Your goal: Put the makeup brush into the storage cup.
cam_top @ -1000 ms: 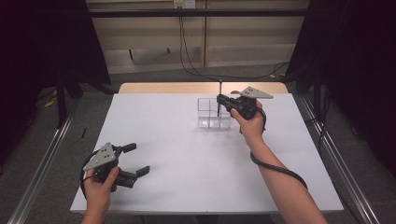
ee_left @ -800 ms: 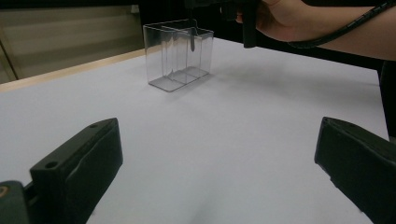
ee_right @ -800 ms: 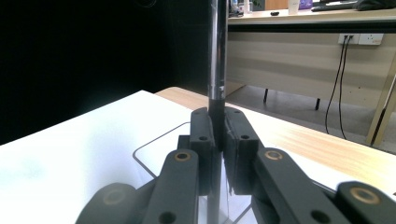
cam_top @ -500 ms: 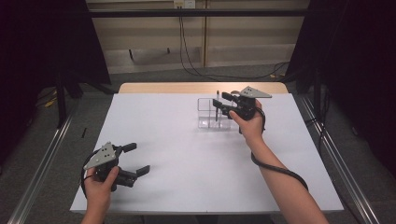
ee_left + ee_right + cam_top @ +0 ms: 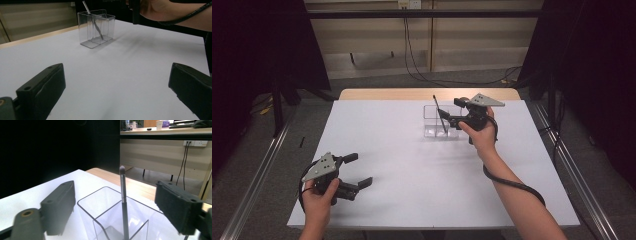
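Note:
A clear plastic organizer box [image 5: 432, 131] with compartments stands at the far middle of the white table [image 5: 412, 150]. A slim dark makeup brush [image 5: 440, 115] stands in it, bristles up and leaning. My right gripper [image 5: 454, 111] hovers just right of the box; its jaws have just been opening. In the right gripper view the brush [image 5: 123, 195] rises between the jaws of the right gripper [image 5: 115, 191], untouched by either pad, out of the box [image 5: 100, 225]. My left gripper [image 5: 359, 170] rests open at the near left, with nothing between the jaws of the left gripper [image 5: 117, 85].
The left gripper view shows the box [image 5: 85, 27] far ahead with the person's right forearm [image 5: 160, 10] beside it. A wooden table edge [image 5: 387, 94] runs behind the white sheet. Metal rails [image 5: 252, 185] flank the table and cables [image 5: 417, 60] hang at the back.
The right gripper's jaws have spread apart and let go of the brush, which now leans in the box. Neither hand has shifted.

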